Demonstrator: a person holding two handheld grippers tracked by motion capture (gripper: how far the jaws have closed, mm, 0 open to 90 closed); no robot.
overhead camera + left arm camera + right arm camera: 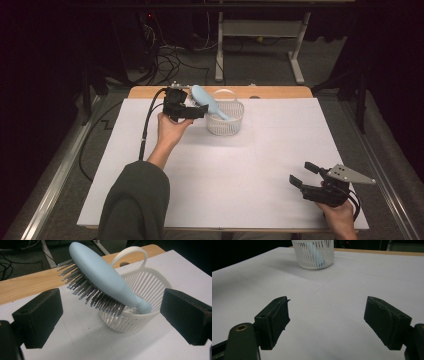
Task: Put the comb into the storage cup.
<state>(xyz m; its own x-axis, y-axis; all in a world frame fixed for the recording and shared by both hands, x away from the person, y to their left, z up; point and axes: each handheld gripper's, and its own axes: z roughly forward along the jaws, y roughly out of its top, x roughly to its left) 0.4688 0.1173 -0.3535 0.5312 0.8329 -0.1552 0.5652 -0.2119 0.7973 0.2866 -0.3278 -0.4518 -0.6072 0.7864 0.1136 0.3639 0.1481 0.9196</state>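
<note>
Black jaws, left: our left hand-held gripper (110,315) stands spread wide, pinching nothing, just beside the basket at the far side of the tabletop.
Black jaws, right: our right hand-held gripper (325,322) is also spread and empty, low over bare white tabletop (240,170) near our edge, well apart from everything else.
Hairbrush: a pale blue hairbrush (100,277) sits tilted, its handle end down inside the basket and its broad bristled head sticking up and out over the rim toward our left jaws. Nothing is gripping it.
Basket: a small white slotted plastic basket (147,282) with an upright loop handle stands near the far wooden edge of the tabletop.
Risk, tipping: we judge the basket light and the brush top-heavy; its overhanging head could lever the basket over if we nudge either one.
Risk, brush: a brush of our left jaws against the bristles could flip the brush out onto the tabletop.
Risk, edge: the basket stands close to the far edge, so a forward push could send it off.
Risk, help: our right gripper is too far away to steady anything quickly.
</note>
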